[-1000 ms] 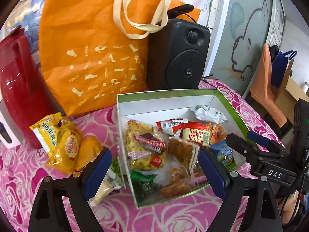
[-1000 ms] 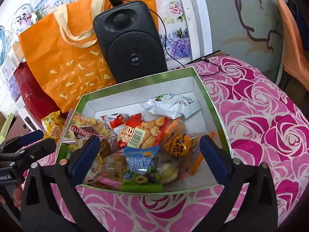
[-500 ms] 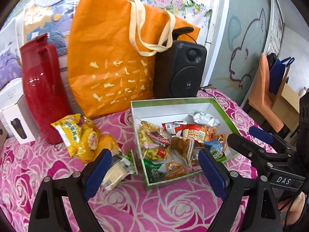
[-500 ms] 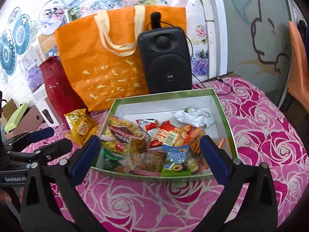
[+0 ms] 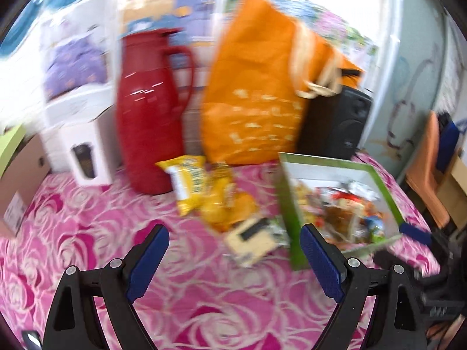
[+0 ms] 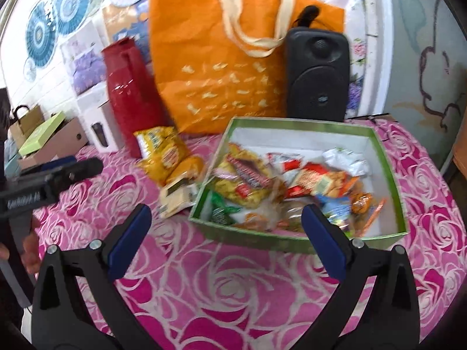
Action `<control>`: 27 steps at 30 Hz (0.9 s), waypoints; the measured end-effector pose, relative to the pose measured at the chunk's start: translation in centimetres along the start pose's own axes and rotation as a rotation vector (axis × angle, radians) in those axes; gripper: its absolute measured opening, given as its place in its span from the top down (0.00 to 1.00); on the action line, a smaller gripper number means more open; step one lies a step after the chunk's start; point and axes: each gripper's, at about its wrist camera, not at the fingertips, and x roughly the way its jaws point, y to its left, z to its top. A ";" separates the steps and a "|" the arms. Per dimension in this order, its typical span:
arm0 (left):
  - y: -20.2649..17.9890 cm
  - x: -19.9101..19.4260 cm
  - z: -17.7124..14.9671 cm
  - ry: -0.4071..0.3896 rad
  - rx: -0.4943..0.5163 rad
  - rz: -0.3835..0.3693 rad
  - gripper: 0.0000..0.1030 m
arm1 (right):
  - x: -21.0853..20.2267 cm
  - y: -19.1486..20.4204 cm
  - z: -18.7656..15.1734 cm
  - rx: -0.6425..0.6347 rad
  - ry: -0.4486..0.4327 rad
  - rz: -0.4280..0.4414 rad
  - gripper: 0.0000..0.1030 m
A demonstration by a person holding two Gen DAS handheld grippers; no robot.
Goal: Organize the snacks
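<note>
A green-rimmed white box (image 6: 388, 157) (image 5: 287, 201) holds several snack packets. Outside it, to its left on the pink rose cloth, lie yellow snack bags (image 6: 162, 151) (image 5: 192, 183) and a pale cream packet (image 6: 176, 197) (image 5: 254, 240). My left gripper (image 5: 233, 242) is open and empty, hanging over the cloth just in front of the cream packet. My right gripper (image 6: 226, 227) is open and empty, near the box's front left corner. The left gripper also shows at the left edge of the right wrist view (image 6: 61, 169).
A red jug (image 6: 128, 93) (image 5: 149, 110), an orange tote bag (image 6: 221, 64) (image 5: 256, 93) and a black speaker (image 6: 318, 73) (image 5: 335, 122) stand along the back. White and cardboard boxes (image 6: 52, 140) sit at the far left. The rose tablecloth (image 6: 233, 291) covers the front.
Both grippers have pulled back from the box and away from the table. The left one has also swung left, so the loose yellow and cream packets now lie ahead of it. Both stay open.
</note>
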 end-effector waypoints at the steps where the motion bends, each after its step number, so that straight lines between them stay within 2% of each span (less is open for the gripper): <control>1: 1.1 0.1 -0.1 0.003 -0.026 0.005 0.10 | 0.6 0.8 -0.4 -0.007 0.016 0.020 0.01; 3: 2.6 0.7 -0.2 0.021 -0.055 0.005 0.10 | 1.6 2.0 -0.8 -0.006 0.042 0.051 0.01; 7: 3.7 1.7 -0.6 0.050 -0.045 0.007 0.10 | 4.0 4.3 -1.7 0.019 0.112 0.140 0.02; 11: 3.7 3.1 -0.7 0.073 -0.015 -0.016 0.10 | 6.2 5.4 -2.6 0.071 0.178 0.187 0.34; 13: 3.5 3.8 -0.5 0.083 0.002 -0.024 0.10 | 7.2 5.7 -2.9 0.092 0.201 0.202 0.39; 14: 3.4 4.0 -0.4 0.085 0.009 -0.030 0.10 | 7.9 5.8 -3.0 0.105 0.216 0.214 0.45; 15: 3.3 4.4 -0.2 0.088 0.019 -0.038 0.10 | 8.4 5.9 -3.1 0.112 0.228 0.227 0.54; 16: 3.1 4.7 -0.1 0.090 0.033 -0.047 0.10 | 8.9 6.1 -3.2 0.120 0.237 0.239 0.58; 22: 2.9 6.8 1.3 0.100 0.090 -0.065 0.18 | 12.0 6.0 -2.4 0.235 0.239 0.211 0.60; 27: 3.1 9.6 2.3 0.124 0.080 -0.088 0.18 | 13.7 5.8 -1.9 0.307 0.212 0.157 0.60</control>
